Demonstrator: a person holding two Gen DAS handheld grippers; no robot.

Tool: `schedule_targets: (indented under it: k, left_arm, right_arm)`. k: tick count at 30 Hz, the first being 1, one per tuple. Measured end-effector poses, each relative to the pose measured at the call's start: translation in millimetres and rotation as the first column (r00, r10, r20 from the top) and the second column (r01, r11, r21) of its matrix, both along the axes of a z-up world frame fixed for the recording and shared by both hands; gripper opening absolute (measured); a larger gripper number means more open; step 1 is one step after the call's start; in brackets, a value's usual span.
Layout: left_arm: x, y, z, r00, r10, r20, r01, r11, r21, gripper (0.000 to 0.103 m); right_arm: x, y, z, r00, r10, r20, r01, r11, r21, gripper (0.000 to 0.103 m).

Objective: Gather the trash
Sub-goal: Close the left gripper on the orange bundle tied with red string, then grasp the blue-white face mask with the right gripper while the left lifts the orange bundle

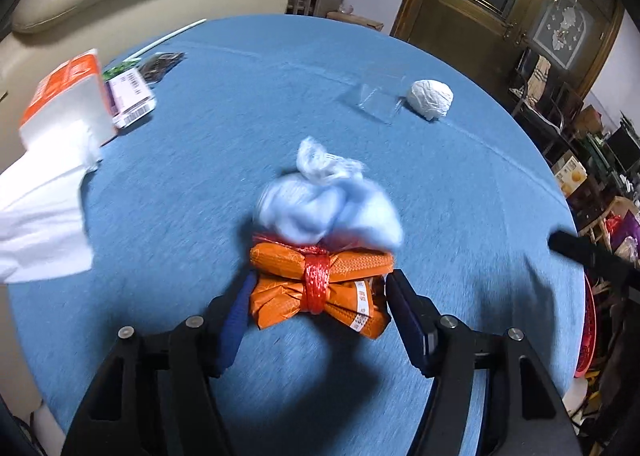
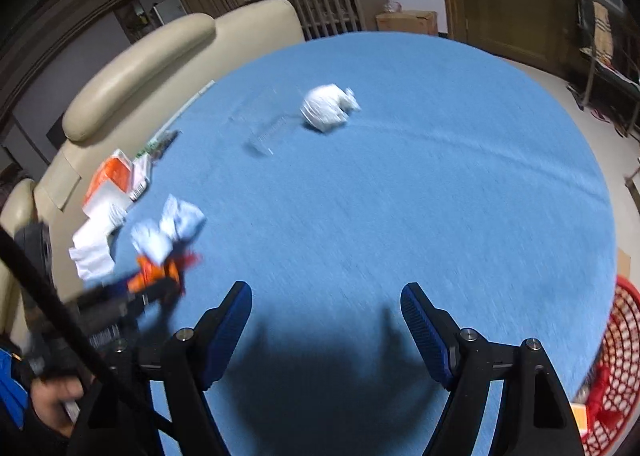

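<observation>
The left claw [image 1: 318,296] pinched an orange bundle [image 1: 320,288] above the blue surface [image 1: 460,196], a white wad [image 1: 431,99] lay toward two o'clock, and the right claw [image 2: 326,304] stood spread and empty.

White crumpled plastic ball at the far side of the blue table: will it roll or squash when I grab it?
The white crumpled plastic ball looks thin and wrinkled, so it will probably squash between the fingers. Its rounded shape suggests it is light and may skid or roll on the blue tablecloth if nudged.
</observation>
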State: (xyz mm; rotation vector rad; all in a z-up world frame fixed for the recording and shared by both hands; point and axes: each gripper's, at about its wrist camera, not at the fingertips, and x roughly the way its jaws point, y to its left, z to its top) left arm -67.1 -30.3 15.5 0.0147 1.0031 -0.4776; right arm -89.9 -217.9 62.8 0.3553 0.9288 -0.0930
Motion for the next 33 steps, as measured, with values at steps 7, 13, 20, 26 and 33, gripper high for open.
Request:
schedule_targets:
  k: [7,13,20,26,33]
  left_arm:
    - [-21.5,32.2,2.7,0.999,0.042,0.006,-0.042,0.999,-0.015,0.075]
    - [-37.2,52.9,5.0,0.998,0.067,0.013,-0.066,0.997,-0.025,0.075]
    - [-56.9,75.1,15.9,0.993,0.101,0.059,-0.100,0.995,-0.025,0.075]
    - [-56.6,80.5,18.8,0.990,0.127,0.055,-0.125,0.992,-0.034,0.075]
    - [-41.3,51.5,23.0,0.992,0.102,0.079,-0.100,0.995,-0.025,0.075]
  right_arm:
    - [30.8,23.8,9.5,0.998,0.065,0.013,-0.065,0.997,0.029,0.080]
    - [57.2,60.3,-3.0,0.989,0.147,-0.032,-0.142,0.983,0.112,0.080]
    - [110.1,104.0,-13.9,0.967,0.244,-0.076,-0.224,0.953,0.207,0.080]
    - [142.3,131.6,-38.1,0.940,0.287,-0.187,-0.238,0.939,0.247,0.040]
    - [109.2,81.6,-10.0,0.984,0.165,-0.065,-0.142,0.953,0.268,0.034]
